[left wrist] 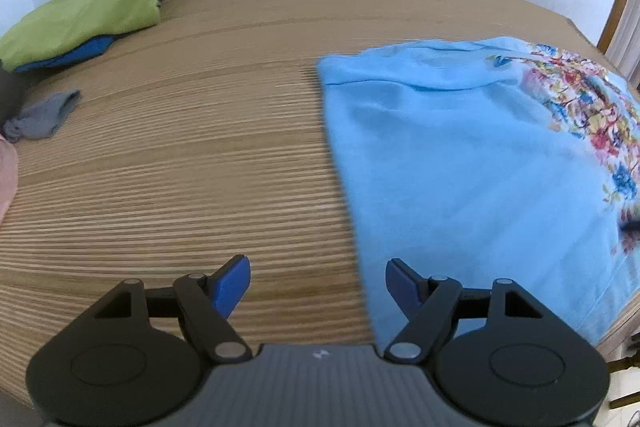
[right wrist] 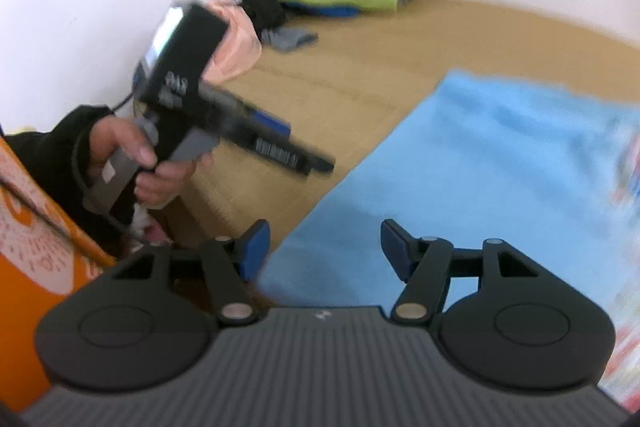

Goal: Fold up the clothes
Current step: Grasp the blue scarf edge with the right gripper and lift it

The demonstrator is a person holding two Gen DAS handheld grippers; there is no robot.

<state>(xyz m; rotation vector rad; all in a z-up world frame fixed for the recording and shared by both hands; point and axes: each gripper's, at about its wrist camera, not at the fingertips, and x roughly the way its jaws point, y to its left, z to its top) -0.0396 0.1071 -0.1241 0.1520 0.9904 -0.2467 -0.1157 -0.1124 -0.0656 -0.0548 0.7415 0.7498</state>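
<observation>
A light blue garment with a flowered panel on its right side lies flat on the wooden table. My left gripper is open and empty, low over the table at the garment's left edge near its front corner. My right gripper is open and empty, above the near part of the same blue garment. The right wrist view is blurred and also shows the left gripper held in a hand above the table's left side.
A folded green garment on a dark blue one lies at the back left by the white wall. A small grey cloth lies at the left edge. Pink and black clothes are heaped there. An orange object stands left.
</observation>
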